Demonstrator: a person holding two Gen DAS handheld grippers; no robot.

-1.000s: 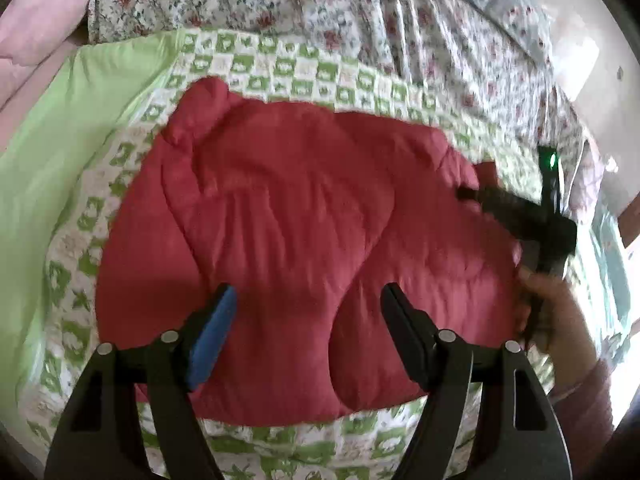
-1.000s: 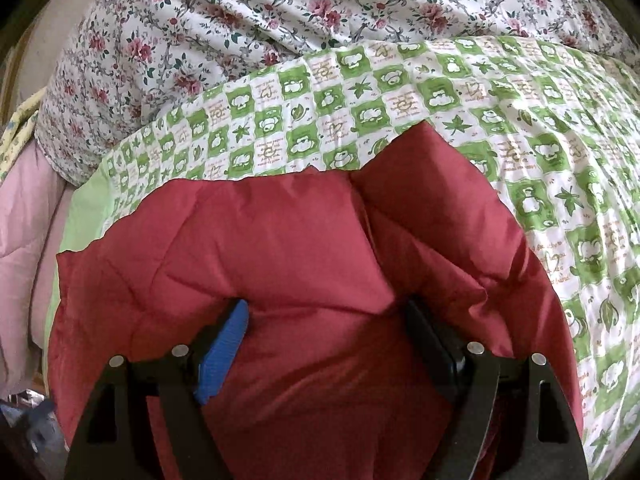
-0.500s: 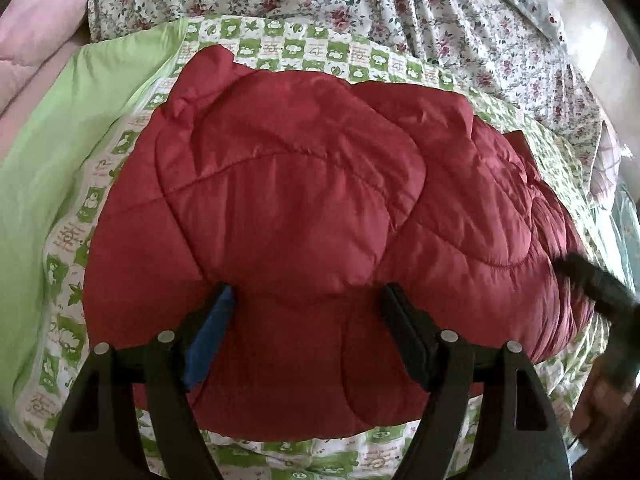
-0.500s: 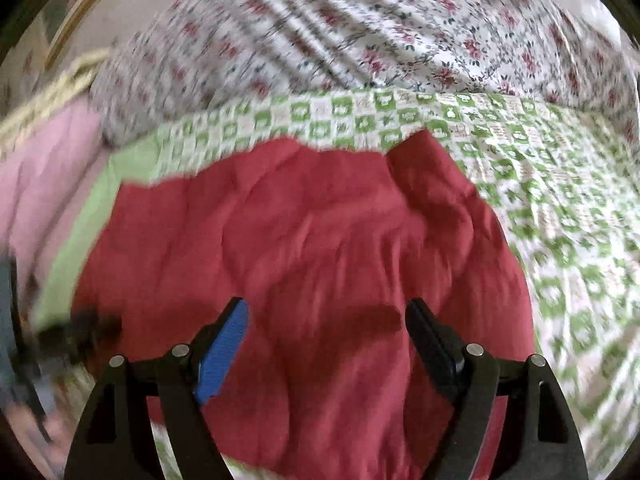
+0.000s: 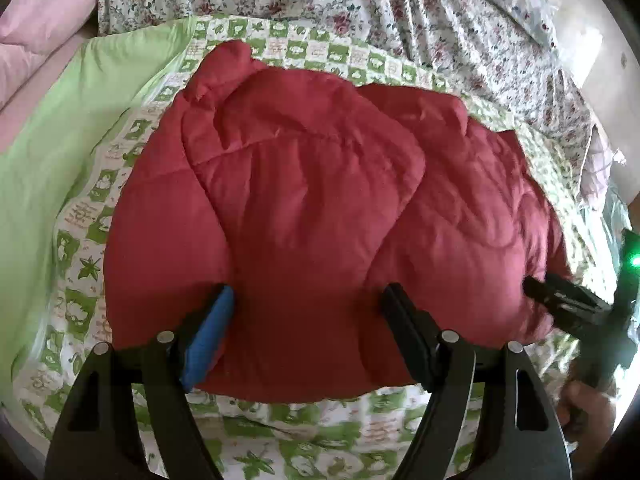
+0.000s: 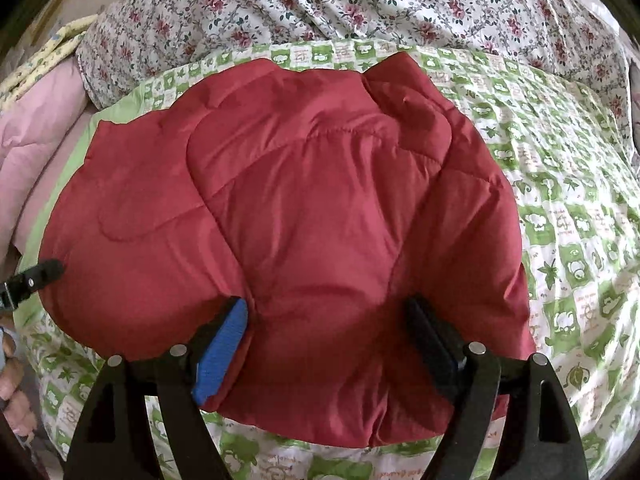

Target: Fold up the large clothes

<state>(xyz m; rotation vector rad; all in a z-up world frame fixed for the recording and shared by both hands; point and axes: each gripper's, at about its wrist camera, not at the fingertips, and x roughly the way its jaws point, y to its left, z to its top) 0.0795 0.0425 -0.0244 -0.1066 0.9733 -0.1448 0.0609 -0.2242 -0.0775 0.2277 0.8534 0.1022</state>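
A red quilted padded jacket [image 5: 320,208] lies folded in a bundle on a green-and-white checked bedspread [image 5: 80,280]; it also shows in the right wrist view [image 6: 304,216]. My left gripper [image 5: 306,312] is open, its fingers spread over the bundle's near edge and resting at its surface. My right gripper [image 6: 326,320] is open too, its fingers pressed into the near edge of the jacket. The right gripper shows at the right edge of the left wrist view [image 5: 568,308]. The tip of the left gripper shows at the left edge of the right wrist view [image 6: 36,276].
A floral sheet [image 5: 360,8] is heaped along the far side of the bed. A pink quilt [image 5: 44,28] lies at the far left. A plain green strip [image 5: 48,152] borders the bedspread on the left. A white wall stands at the far right.
The jacket's folded layer has settled flat on the bundle. The right gripper came back down to the jacket's near right edge. The left gripper has barely moved.
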